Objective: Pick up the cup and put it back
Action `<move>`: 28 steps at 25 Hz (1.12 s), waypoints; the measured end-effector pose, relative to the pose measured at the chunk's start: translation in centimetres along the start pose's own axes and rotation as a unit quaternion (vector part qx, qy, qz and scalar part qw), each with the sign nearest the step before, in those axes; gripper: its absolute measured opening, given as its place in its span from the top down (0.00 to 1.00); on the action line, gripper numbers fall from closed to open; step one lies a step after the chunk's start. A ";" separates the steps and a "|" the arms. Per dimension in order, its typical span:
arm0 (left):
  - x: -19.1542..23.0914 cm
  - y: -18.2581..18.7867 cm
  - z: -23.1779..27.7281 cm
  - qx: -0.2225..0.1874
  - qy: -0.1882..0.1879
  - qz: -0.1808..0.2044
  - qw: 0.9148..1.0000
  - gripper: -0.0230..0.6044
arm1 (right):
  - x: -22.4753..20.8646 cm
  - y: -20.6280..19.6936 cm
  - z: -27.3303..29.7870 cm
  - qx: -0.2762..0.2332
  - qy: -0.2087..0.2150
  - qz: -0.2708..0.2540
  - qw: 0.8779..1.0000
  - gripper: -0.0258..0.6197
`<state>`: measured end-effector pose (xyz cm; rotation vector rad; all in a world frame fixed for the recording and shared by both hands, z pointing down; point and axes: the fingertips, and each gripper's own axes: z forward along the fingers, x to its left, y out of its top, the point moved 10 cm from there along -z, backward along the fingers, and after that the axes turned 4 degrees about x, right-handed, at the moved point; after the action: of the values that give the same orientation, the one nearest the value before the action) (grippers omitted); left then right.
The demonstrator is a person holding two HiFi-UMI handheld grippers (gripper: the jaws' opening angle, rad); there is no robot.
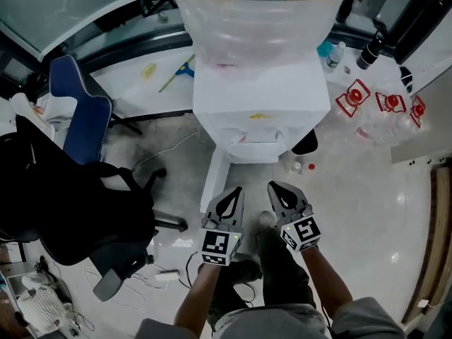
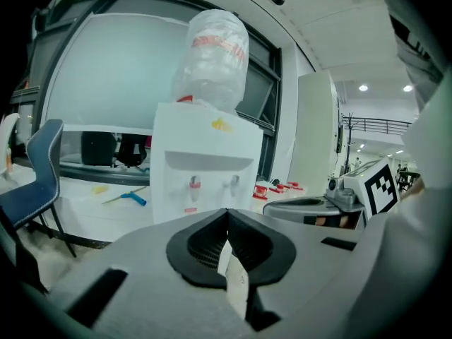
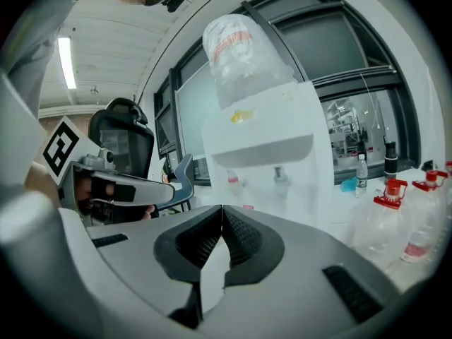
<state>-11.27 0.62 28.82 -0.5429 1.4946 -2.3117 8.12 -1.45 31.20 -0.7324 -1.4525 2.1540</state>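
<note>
As they hang side by side before the white water dispenser [image 1: 254, 111], the left gripper [image 1: 235, 191] and the right gripper [image 1: 272, 186] each show jaws closed tip to tip, holding nothing. The cup cannot be made out in any view.

Cup can't be picked out with confidence in any view. Only candidate is a small pale blob [image 1: 264, 219] on the floor, 6 o'clock of the water dispenser [image 1: 254, 104]. Too blurred to tell shape or pose.
</note>
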 end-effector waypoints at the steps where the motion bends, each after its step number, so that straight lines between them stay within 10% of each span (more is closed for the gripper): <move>1: 0.4 -1.4 0.9 -0.001 -0.003 0.004 1.000 0.95 | -0.5 -1.5 0.8 -0.001 -0.003 -0.004 1.000 0.94; 13: 3.4 -17.3 8.5 -0.018 0.011 0.005 1.000 0.95 | -4.3 -17.1 8.8 -0.016 -0.012 -0.043 0.999 0.94; 28: 4.8 -28.0 14.0 -0.051 0.023 0.014 0.998 0.95 | -6.7 -29.7 13.3 -0.023 -0.014 -0.025 0.999 0.94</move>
<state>-10.65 -1.65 60.42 -0.4936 1.6386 -2.2509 6.59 -4.47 64.24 -0.6768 -1.5240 2.1067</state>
